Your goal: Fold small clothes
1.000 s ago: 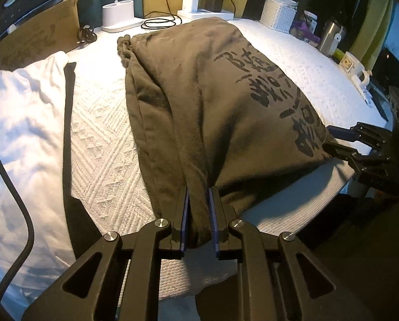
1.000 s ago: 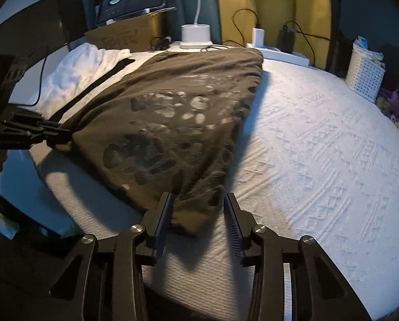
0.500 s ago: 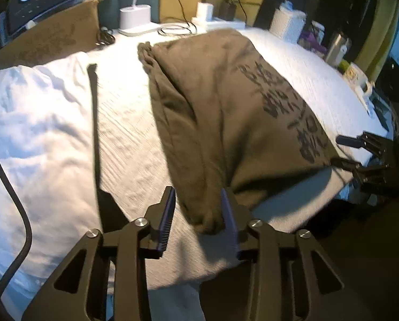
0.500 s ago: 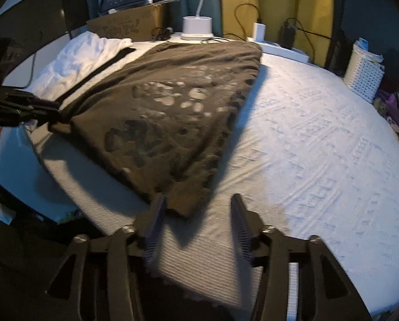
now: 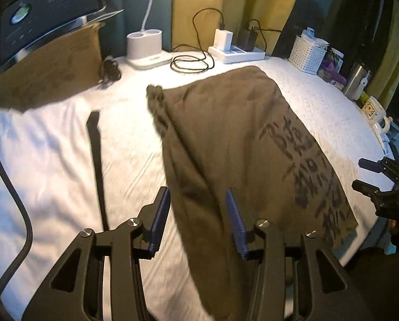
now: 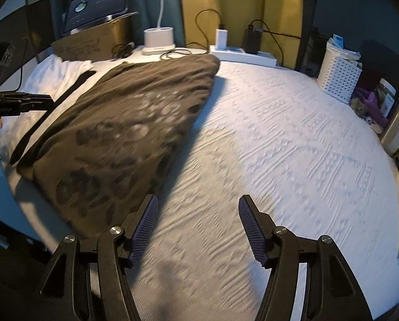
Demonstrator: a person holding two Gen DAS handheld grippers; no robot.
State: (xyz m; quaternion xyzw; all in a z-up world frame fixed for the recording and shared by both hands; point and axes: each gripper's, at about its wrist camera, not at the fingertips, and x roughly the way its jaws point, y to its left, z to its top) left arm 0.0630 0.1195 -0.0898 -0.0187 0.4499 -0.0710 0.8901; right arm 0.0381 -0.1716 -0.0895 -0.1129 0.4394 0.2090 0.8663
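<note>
An olive-brown garment (image 5: pixel 226 139) with a dark print lies folded lengthwise on the white textured cover (image 5: pixel 135 147). My left gripper (image 5: pixel 198 219) hovers over its near left corner with its jaws opening. The cloth shows between the blue pads (image 5: pixel 160 214), which do not press on it. In the right wrist view the garment (image 6: pixel 119 139) lies to the left. My right gripper (image 6: pixel 199 224) is beside its near right corner, jaws opening, with only the cover (image 6: pixel 279 147) between them. Each gripper shows at the edge of the other's view.
A white garment with a black strip (image 5: pixel 39 147) lies to the left. At the back stand a cardboard box (image 5: pixel 47 75), a lamp base (image 5: pixel 146 48), a power strip with chargers (image 5: pixel 237 50) and a coiled cable (image 5: pixel 191 64). A white basket (image 6: pixel 338 77), a flask and a mug line the right edge.
Both grippers have let go of the garment's near corners, opened and drawn back and up. The garment now rests on the cover.
</note>
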